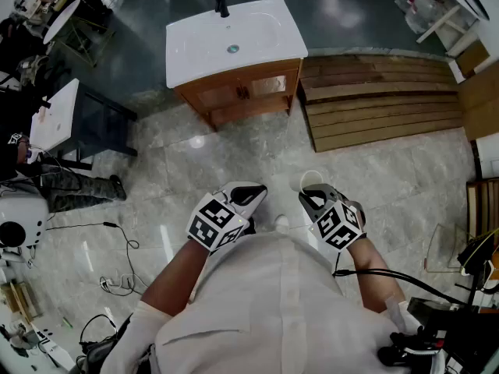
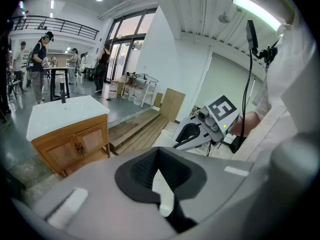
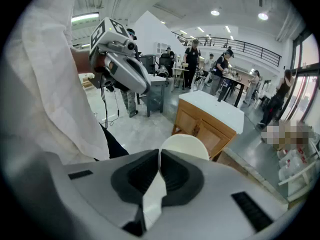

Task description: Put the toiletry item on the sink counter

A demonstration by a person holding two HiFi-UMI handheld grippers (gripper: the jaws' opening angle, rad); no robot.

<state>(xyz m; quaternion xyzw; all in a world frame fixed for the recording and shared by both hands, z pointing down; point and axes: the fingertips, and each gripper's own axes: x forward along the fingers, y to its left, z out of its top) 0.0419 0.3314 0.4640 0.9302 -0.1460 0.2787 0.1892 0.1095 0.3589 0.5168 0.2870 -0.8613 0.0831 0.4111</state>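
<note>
Down in front of the person's chest in the head view, the left gripper (image 1: 251, 195) and the right gripper (image 1: 310, 195) are held close together over the pale stone floor (image 1: 234, 154). This looks like a carrying pose. The sink counter (image 1: 187, 57), with its black faucet (image 1: 221, 3), stands well apart ahead on a wooden cabinet (image 1: 242, 92). A white cup (image 1: 312, 179), which I take for the toiletry item, shows only as a round rim at the right gripper's tip. Its body is hidden below.

From the left gripper view, the left gripper (image 2: 158, 156) has its dark pads pressed together with nothing between them. It seems to be just riding along as a spare. The right gripper (image 2: 180, 140) shows off to the side with something pale at its nose, too small to name. The sink counter (image 2: 60, 115) lies far off at the left and looks bare apart from the faucet.

From the right gripper view, the right gripper (image 3: 159, 156) is clamped on the thin wall of the white cup (image 3: 182, 145). The cup's rounded top rises just beyond the pads, and a pinch on the rim suits a light, hollow thing. Most of the cup is covered by the jaws, so its depth and contents can't be judged. The sink counter (image 3: 215, 109) stands ahead and not yet within reach.
</note>
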